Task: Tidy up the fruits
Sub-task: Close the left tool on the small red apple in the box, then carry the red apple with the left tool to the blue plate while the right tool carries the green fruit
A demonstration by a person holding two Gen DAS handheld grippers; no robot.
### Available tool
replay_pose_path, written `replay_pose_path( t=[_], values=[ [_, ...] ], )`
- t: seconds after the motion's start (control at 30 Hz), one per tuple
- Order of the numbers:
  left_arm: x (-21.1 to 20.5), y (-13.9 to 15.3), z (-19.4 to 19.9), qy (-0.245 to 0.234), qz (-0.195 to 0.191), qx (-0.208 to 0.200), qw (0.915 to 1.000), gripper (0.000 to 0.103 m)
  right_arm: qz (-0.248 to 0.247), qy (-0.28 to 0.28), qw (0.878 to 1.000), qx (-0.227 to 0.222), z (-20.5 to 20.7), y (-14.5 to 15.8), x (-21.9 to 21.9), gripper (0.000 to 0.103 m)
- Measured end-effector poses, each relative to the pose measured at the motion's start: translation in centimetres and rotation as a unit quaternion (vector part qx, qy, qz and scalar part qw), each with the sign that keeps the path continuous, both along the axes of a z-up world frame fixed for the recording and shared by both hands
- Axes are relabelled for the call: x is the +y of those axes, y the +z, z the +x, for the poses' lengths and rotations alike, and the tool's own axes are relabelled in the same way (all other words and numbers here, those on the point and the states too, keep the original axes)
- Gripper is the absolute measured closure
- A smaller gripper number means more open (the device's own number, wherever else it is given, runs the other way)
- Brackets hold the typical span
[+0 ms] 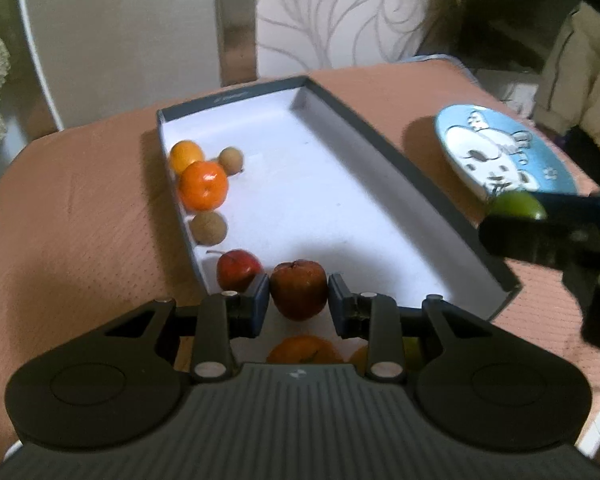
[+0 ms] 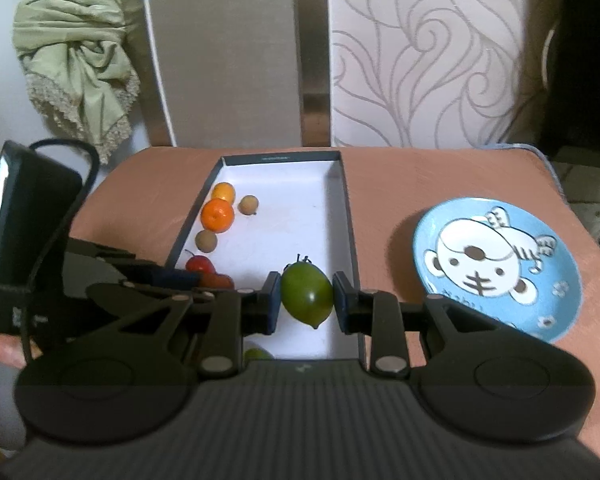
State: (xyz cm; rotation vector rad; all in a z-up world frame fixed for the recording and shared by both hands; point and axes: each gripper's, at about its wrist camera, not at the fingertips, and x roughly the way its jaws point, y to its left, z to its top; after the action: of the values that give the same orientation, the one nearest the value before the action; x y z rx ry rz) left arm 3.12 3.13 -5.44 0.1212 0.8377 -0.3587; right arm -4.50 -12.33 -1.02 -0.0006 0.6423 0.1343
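On the pink-clothed surface [image 2: 420, 176] stands one long dark box [image 1: 400, 160] with a white floor, and beside its right wall one blue plate [image 2: 496, 268] with a white cartoon animal.

Counted in the box from the left wrist view: two orange fruits against the left wall near the far corner, a paler one [image 1: 186, 156] behind a deeper orange one [image 1: 203, 186]; two small brown round fruits, one [image 1: 231, 161] just right of the oranges, one [image 1: 208, 228] by the left wall nearer the camera; one small red fruit [image 1: 238, 270] with a stem. More orange and green fruit shows under that tool at the near edge, too hidden to count.

The left tool [image 1: 299, 300] is narrowed on one dark red fruit [image 1: 299, 294] at the near end of the box; both pads touch its sides.

The right tool [image 2: 307, 300] grips one green oval fruit [image 2: 306, 296], pads pressed on both sides, above the box's near right corner, left of the plate.

Small print on the far wall of the box and letters on the plate's rim are too blurred to read.
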Motion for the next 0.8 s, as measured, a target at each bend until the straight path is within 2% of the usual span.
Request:
replay_pose_path(
  t=[0.1,0.23,0.6,0.8],
  values=[
    [0.0,0.3,-0.2,-0.017,-0.011,-0.007,0.9998,0.066,-0.003,-0.011,1.000,0.001,-0.7,0.2,0.4,0.072],
    [-0.1,0.4,-0.5,-0.009,-0.015,-0.006,0.9998,0.066,-0.005,-0.002,1.000,0.003,-1.1,-0.1,0.4,0.072],
    [1.1,2.5,-1.1,0.062,-0.002,-0.025,0.9977,0.066,0.023,0.054,0.998,-0.016,-0.6,0.1,-0.8,0.072],
    [0.7,3.9,-0.8,0.075,-0.002,-0.043,0.9962,0.066,0.036,0.071,0.997,-0.026,-0.4,0.7,-1.5,0.072]
  ],
)
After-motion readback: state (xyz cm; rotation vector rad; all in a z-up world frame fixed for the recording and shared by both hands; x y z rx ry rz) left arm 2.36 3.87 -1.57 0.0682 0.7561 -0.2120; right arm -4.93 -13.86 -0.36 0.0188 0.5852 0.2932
